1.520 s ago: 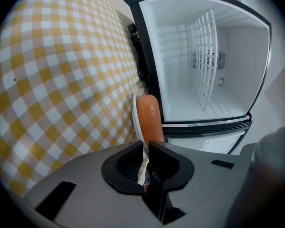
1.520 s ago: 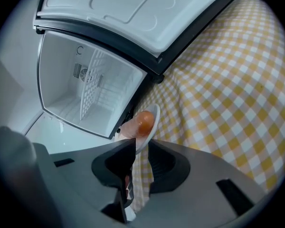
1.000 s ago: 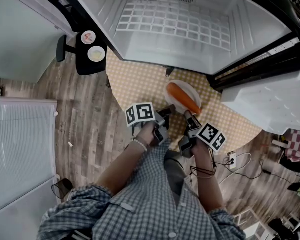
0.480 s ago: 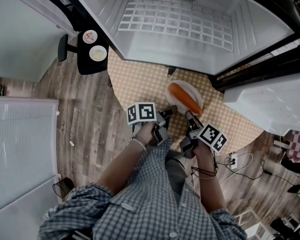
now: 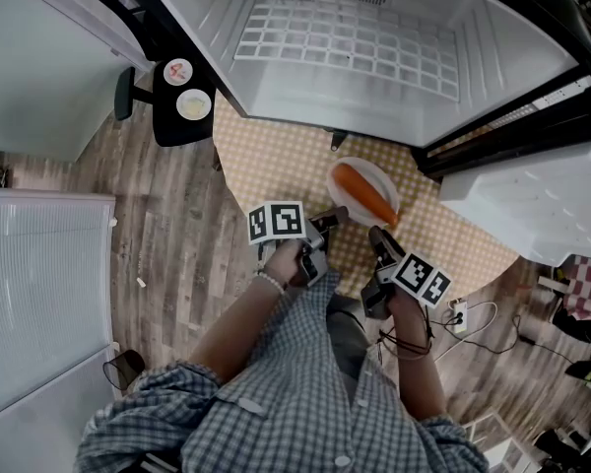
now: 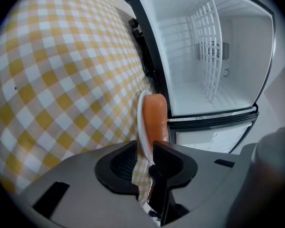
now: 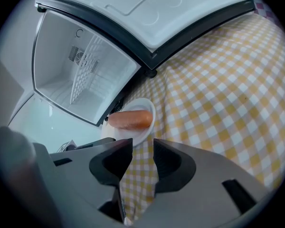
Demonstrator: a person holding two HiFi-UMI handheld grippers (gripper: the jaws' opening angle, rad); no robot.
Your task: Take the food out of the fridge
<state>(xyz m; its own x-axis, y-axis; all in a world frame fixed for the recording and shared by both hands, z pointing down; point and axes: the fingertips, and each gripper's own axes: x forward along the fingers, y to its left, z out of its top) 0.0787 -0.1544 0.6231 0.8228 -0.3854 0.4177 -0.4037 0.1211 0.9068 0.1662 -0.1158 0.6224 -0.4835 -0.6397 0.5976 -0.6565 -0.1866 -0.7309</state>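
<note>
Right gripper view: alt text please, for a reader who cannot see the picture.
The right gripper, jaws apart with nothing between them, points over a yellow-checked tablecloth at a white plate bearing an orange, sausage-like food. Behind stands an open fridge.

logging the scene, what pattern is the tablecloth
Yellow and white check tablecloth, clearest in the right gripper view.
</note>
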